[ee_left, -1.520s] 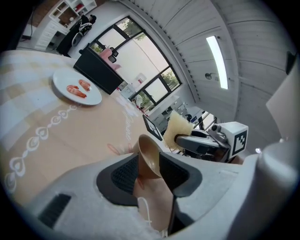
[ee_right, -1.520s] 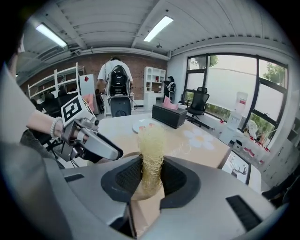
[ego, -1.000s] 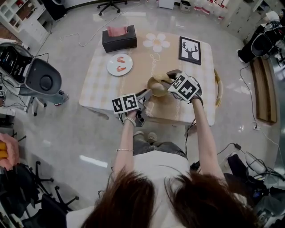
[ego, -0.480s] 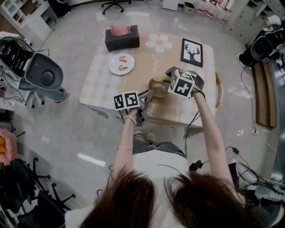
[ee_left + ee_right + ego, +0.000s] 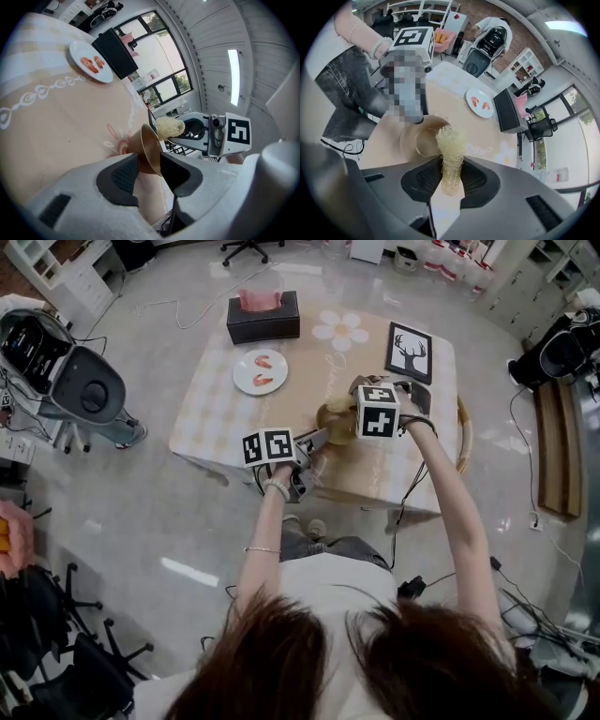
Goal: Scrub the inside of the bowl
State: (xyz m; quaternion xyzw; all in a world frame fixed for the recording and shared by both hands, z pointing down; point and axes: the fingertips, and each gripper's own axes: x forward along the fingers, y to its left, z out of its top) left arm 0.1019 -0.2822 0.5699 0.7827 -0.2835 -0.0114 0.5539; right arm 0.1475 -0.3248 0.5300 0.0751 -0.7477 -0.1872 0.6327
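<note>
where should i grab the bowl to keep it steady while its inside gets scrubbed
Pinch the thin wall of the bowl at its rim, on the side nearest the person, one finger inside and one outside. The left gripper is shut on it that way, coming in from the person's side. That leaves the open mouth free for the scrubber held in the right gripper.

On the counter, the bowl is at the near edge. The plate and tissue box lie behind-left, the framed picture behind-right.
</note>
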